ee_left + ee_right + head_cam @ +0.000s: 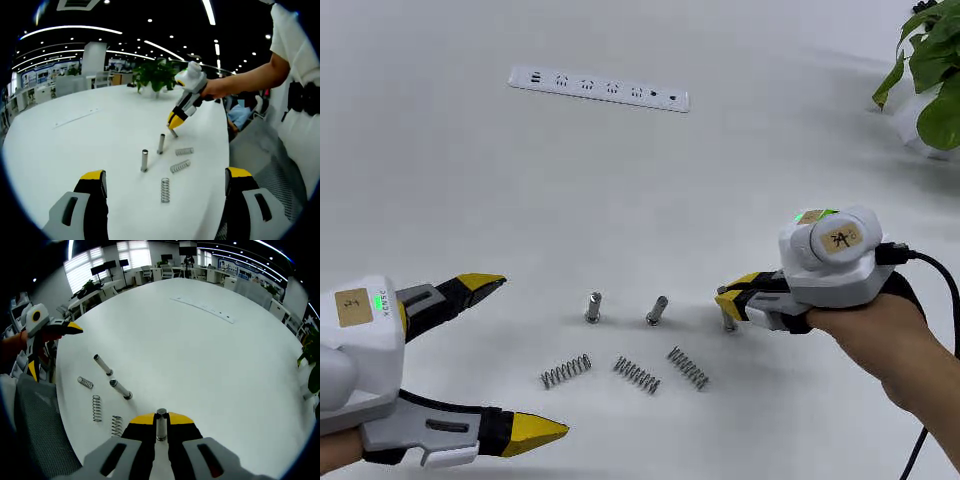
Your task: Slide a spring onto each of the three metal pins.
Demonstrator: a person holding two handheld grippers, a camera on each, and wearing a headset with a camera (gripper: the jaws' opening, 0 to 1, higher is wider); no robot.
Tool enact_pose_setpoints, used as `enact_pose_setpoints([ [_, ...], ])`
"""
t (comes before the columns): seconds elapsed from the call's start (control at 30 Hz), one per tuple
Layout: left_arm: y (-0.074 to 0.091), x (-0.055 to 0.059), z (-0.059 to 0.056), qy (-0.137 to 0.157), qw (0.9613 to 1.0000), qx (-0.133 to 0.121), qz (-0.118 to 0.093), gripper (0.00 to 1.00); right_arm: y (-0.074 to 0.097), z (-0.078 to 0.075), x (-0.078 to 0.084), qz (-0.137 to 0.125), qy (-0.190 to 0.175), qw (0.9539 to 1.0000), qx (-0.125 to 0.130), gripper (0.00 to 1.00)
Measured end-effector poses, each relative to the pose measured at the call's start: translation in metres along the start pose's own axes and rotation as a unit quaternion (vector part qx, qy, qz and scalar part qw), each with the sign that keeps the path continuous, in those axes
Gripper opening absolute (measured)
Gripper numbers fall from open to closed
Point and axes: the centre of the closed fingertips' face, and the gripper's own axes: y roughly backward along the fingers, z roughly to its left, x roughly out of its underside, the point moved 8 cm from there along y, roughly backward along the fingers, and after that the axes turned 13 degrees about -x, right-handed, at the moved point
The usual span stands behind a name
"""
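Three short metal pins stand in a row on the white table point(620, 220): the left pin point(593, 306), the middle pin point(657, 310) and the right pin point(729, 322). My right gripper point(725, 300) is shut on the right pin point(161, 422), whose top shows between the yellow tips. Three springs lie flat in front of the pins: one at the left point(565, 371), one in the middle point(636, 374) and one at the right point(688, 367). My left gripper point(525, 357) is wide open at the lower left, holds nothing, and faces the springs point(165, 190) from a short way off.
A white power strip point(598, 88) lies far back on the table. A potted plant point(925, 70) stands at the far right corner. The person's sleeve and a cable point(935, 380) trail behind the right gripper.
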Motion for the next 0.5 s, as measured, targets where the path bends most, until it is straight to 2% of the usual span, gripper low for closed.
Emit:
enact_pose_setpoints([
  [0.5, 0.000, -0.002, -0.001, -0.005, 1.0000, 0.004, 0.001, 1.00, 0.012, 0.006, 0.013, -0.029, -0.001, 0.9996, 0.006, 0.09],
])
